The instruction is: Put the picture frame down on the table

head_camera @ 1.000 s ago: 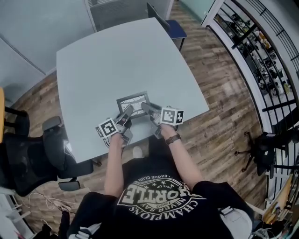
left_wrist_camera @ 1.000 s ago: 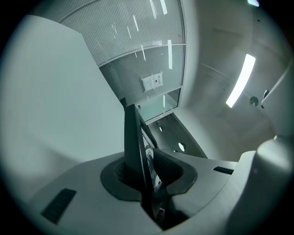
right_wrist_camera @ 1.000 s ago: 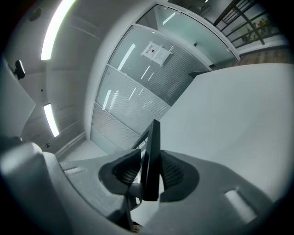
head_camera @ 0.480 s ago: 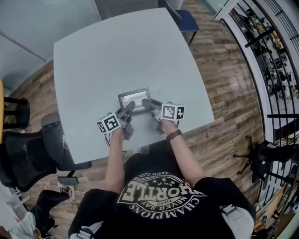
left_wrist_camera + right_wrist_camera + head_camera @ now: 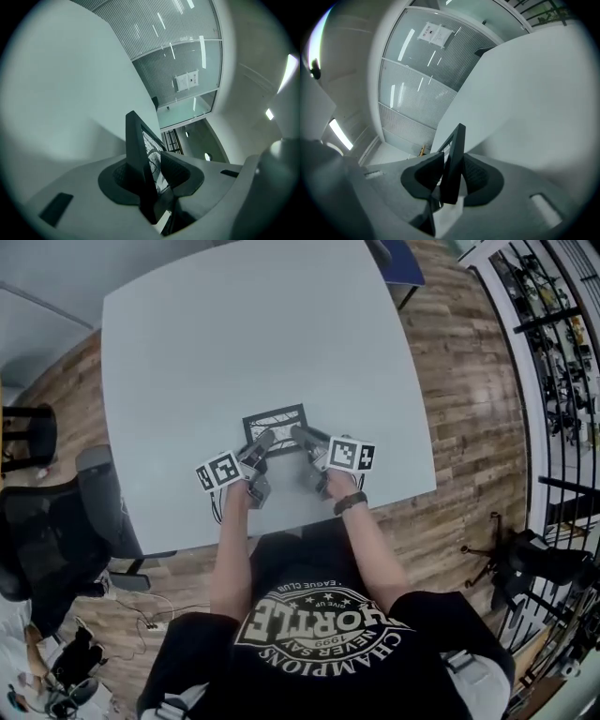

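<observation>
A small black picture frame (image 5: 274,422) with a black-and-white print is over the near part of the pale grey table (image 5: 244,334), held from both lower corners. My left gripper (image 5: 263,440) is shut on its left edge; in the left gripper view the frame (image 5: 140,154) stands edge-on, clamped between the dark pads (image 5: 176,173). My right gripper (image 5: 299,435) is shut on its right edge, and the right gripper view shows the frame (image 5: 453,164) pinched between both pads (image 5: 476,178). Whether the frame touches the table I cannot tell.
A black office chair (image 5: 56,540) stands left of the table and a blue chair (image 5: 398,259) at its far right corner. Wood floor (image 5: 469,381) and a black railing (image 5: 562,362) lie to the right. The table's near edge (image 5: 309,526) is just in front of the person's body.
The frame has tipped from upright toward lying flat, its printed face now showing to the head camera. Both grippers stayed clamped on it and moved slightly forward over the table.
</observation>
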Demonstrator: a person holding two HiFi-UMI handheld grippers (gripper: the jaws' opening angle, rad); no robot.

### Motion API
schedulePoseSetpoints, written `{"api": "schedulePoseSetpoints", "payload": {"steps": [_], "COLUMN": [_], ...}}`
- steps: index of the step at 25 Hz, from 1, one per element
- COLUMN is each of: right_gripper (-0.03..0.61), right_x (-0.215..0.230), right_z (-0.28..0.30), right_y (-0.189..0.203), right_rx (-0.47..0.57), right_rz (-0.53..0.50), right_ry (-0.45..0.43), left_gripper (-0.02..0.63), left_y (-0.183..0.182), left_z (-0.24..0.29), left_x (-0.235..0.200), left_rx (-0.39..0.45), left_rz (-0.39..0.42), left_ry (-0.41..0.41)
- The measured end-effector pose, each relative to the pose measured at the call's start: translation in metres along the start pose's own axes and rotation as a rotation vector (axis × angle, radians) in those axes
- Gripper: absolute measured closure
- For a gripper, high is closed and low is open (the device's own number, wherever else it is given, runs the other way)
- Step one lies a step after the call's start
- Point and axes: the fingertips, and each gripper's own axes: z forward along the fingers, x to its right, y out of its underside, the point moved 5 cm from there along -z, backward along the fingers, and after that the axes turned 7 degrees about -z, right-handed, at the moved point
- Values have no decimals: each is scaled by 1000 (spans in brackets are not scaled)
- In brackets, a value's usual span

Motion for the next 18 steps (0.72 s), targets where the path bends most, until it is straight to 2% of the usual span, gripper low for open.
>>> {"api": "schedulePoseSetpoints", "payload": {"steps": [7, 12, 15, 18], "right_gripper": [503, 509, 513, 514], "right_x": [13, 19, 24, 28], "right_z": [12, 16, 20, 21], "right_y": [-10, -16, -16, -15], "right_rx": [29, 48, 103, 132], "right_rz": [31, 68, 131, 145], "right_ry": [-76, -120, -120, -93], "left_gripper": [428, 414, 414, 414], "left_y": [-10, -14, -19, -22], "left_z": [9, 6, -2, -9], "left_x": [-17, -22, -31, -35], "left_rx": [31, 1, 2, 6], "left_rz": [10, 62, 92, 99], "left_ry": [-92, -150, -203, -220]}}
